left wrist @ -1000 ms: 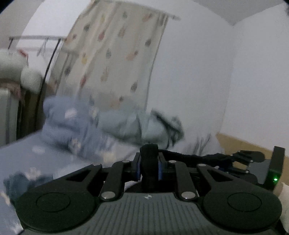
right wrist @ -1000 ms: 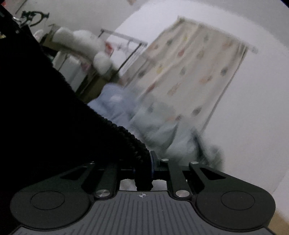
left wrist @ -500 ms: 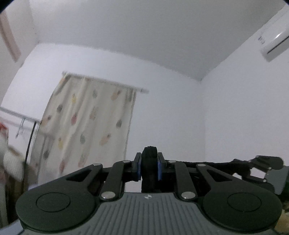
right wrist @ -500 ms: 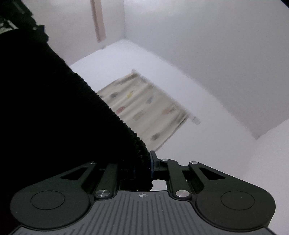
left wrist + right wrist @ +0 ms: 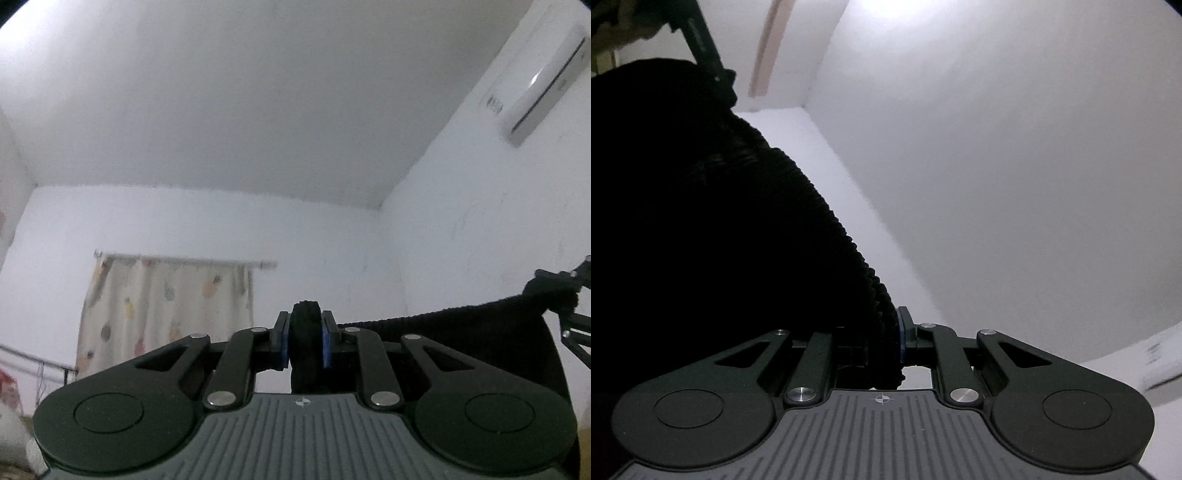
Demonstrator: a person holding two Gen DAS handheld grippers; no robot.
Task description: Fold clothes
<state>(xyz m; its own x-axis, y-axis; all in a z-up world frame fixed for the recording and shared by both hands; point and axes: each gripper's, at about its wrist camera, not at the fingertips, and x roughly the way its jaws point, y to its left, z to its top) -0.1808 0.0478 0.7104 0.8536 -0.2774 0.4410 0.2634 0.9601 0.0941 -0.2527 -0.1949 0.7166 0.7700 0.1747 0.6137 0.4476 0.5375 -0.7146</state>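
A black ribbed knit garment (image 5: 461,325) is stretched between both grippers, high in the air. My left gripper (image 5: 306,339) is shut on a bunched edge of it, which sits between the blue pads. From there the cloth runs right to the other gripper (image 5: 565,291) at the frame's edge. In the right wrist view my right gripper (image 5: 884,347) is shut on the garment's ribbed hem, and the black garment (image 5: 701,240) fills the left half up to the left gripper's frame (image 5: 701,37). Both cameras tilt up at walls and ceiling.
A patterned cream curtain (image 5: 166,306) hangs on a rod at the far wall, with a clothes rail (image 5: 37,358) to its left. An air conditioner (image 5: 543,77) is mounted high on the right wall. The bed is out of view.
Both grippers have risen steeply with the black garment held. The bed and its pile of clothes dropped out of view, and ceiling now fills both views. The right view has rolled.
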